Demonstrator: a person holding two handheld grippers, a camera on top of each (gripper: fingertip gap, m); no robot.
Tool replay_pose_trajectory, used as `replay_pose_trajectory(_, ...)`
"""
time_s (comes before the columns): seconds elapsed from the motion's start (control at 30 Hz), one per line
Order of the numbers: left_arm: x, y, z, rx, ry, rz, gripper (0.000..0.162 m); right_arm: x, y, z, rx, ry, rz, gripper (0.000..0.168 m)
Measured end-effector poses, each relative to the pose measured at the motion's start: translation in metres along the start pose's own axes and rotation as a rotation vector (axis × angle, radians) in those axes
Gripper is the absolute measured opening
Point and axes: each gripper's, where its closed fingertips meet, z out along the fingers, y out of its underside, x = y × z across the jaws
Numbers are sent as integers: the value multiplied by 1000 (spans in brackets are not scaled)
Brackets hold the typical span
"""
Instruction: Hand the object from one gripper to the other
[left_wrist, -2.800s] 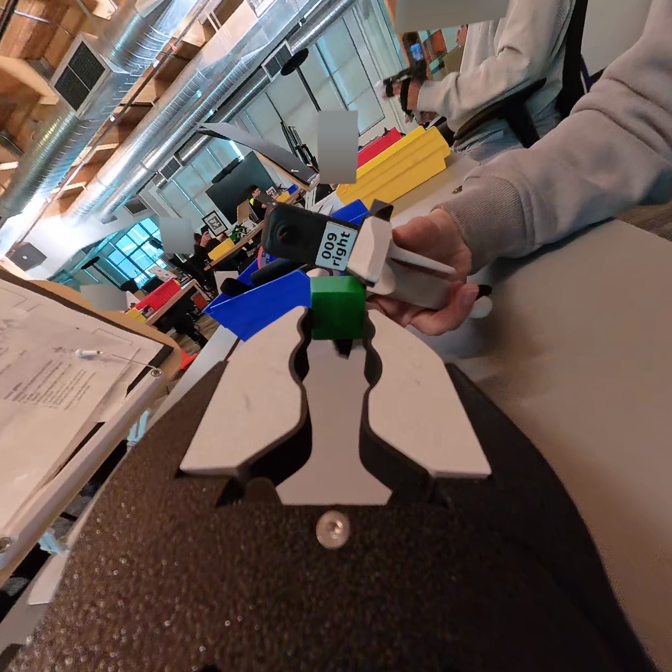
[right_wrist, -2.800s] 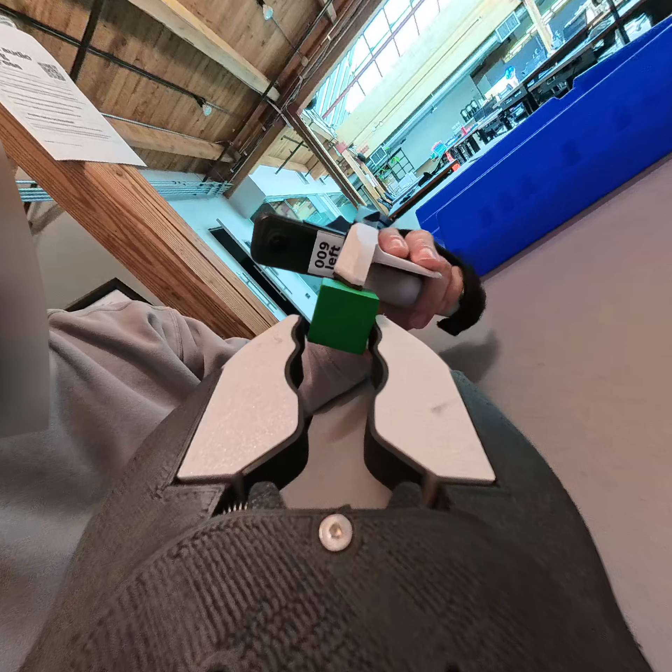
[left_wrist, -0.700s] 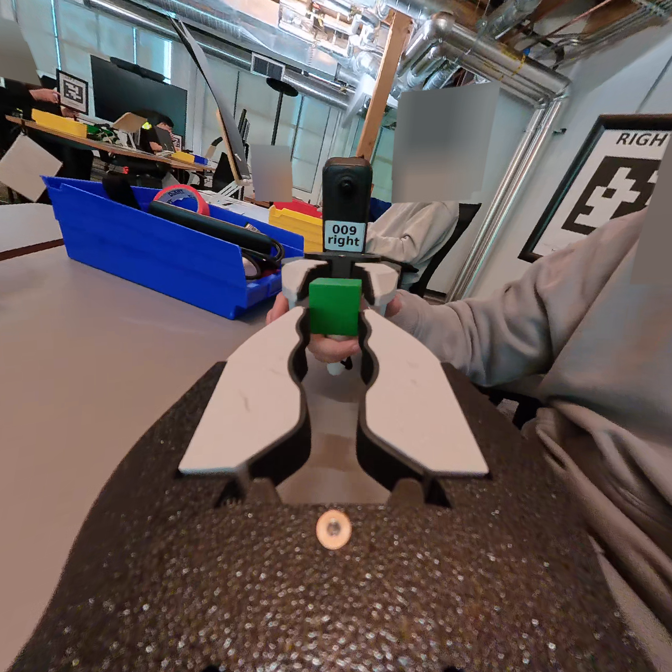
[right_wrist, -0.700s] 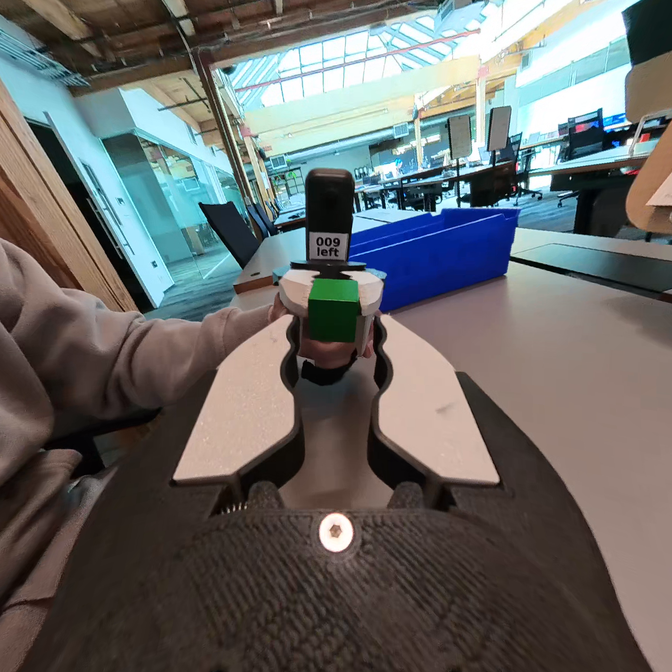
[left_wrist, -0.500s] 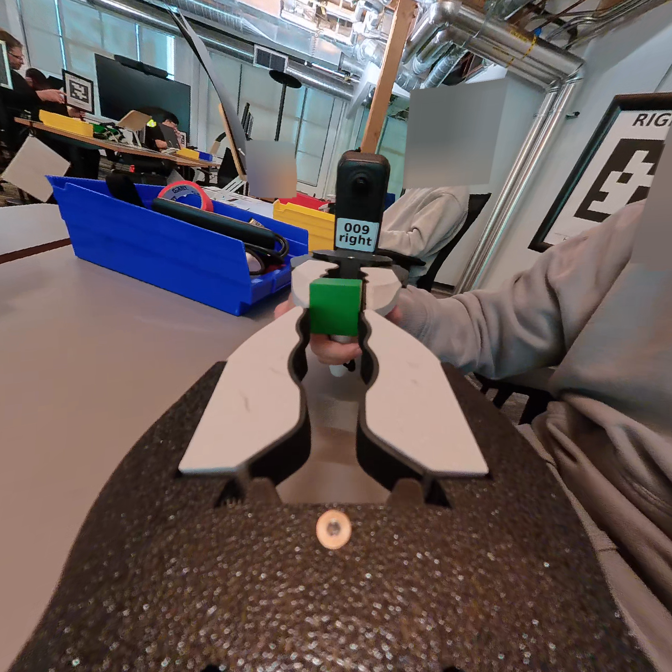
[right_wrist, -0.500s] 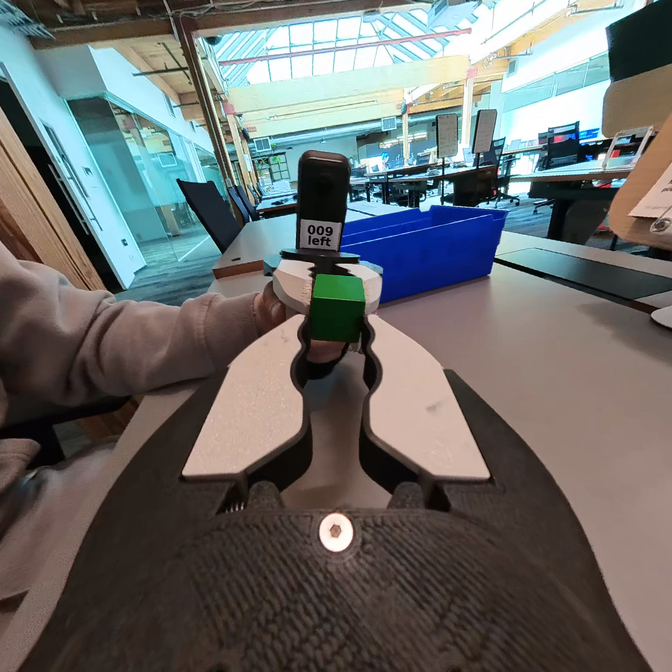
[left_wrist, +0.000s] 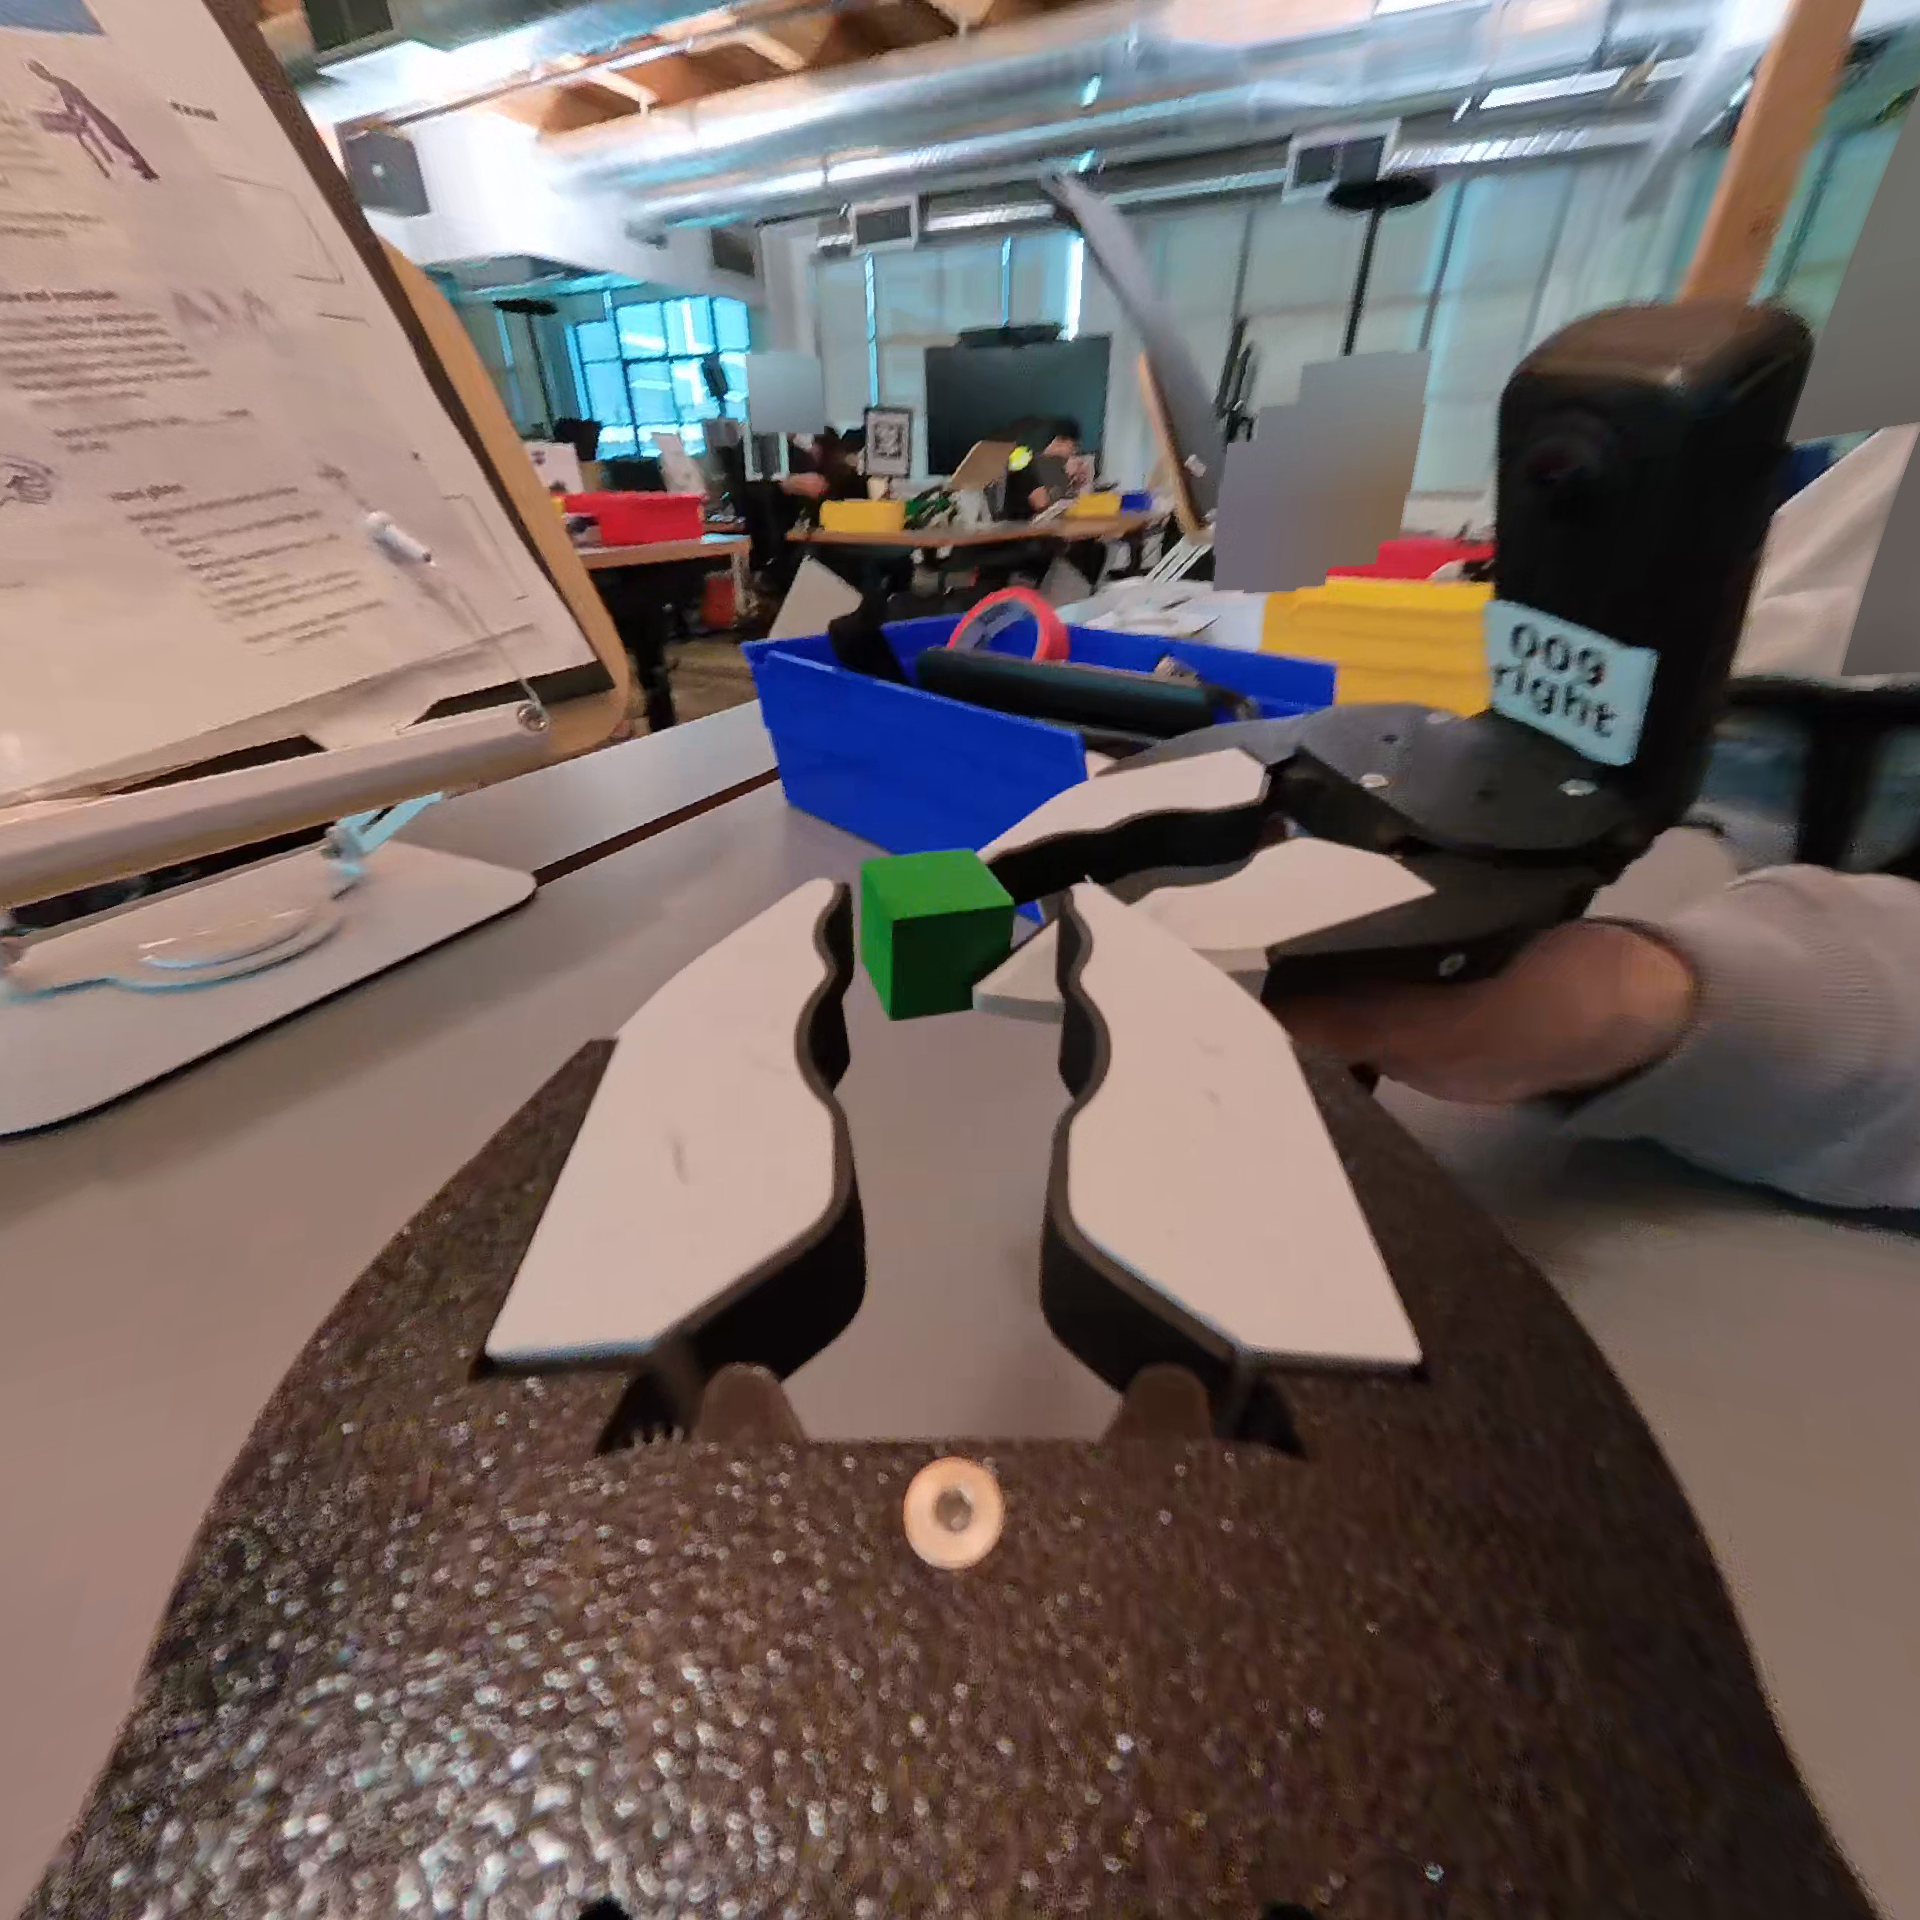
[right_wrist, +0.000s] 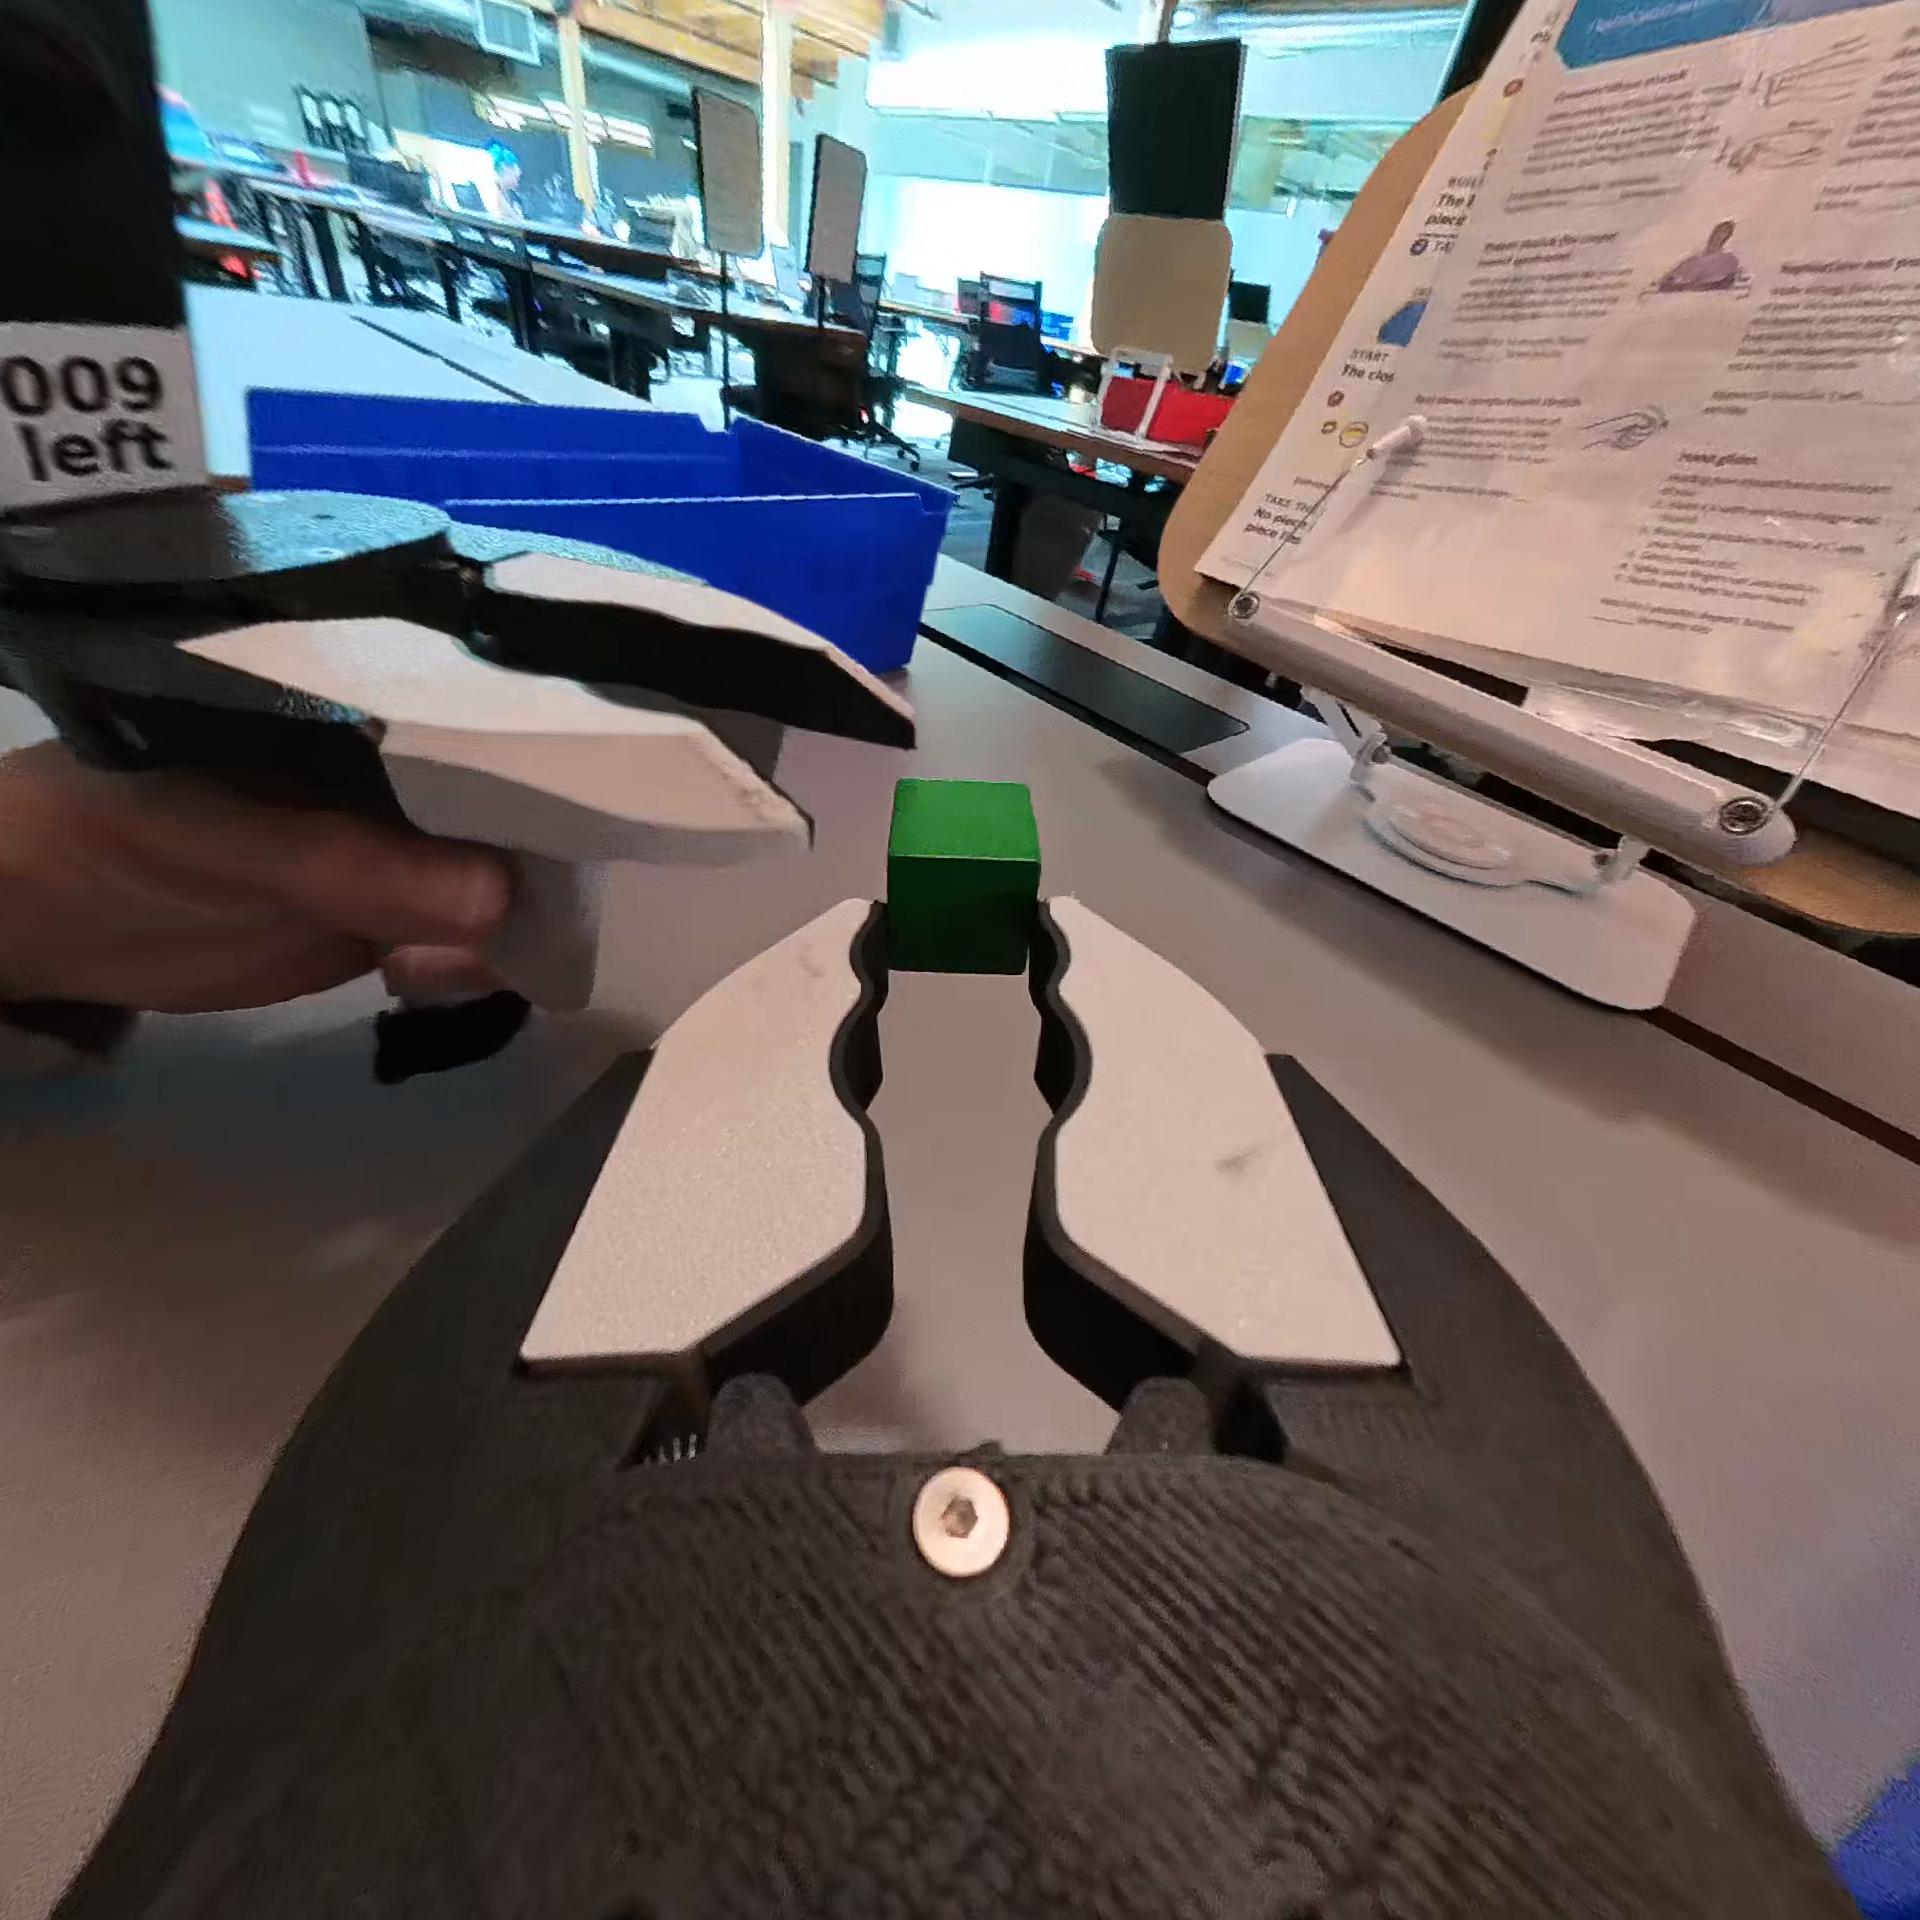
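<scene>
Half a second ago both grippers met nose to nose over the green cube (right_wrist: 962, 878); now they stand at an angle. Right gripper (right_wrist: 958, 925) pinches the cube between its fingertips, above the grey table (right_wrist: 1558, 1195). Left gripper (left_wrist: 948, 925) has its fingers spread, apparently clear of the cube just beside its tip. Behind sit a blue bin (left_wrist: 914, 748) and a document stand (right_wrist: 1455, 862).
</scene>
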Motion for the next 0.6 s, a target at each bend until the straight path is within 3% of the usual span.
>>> replay_pose_trajectory(0.23,-7,15,6,-91,-137,-18,36,-3,6,2,-47,54,-140,26)
replay_pose_trajectory(0.6,-7,21,8,-113,-83,-125,26,-6,7,2,-54,60,-241,26)
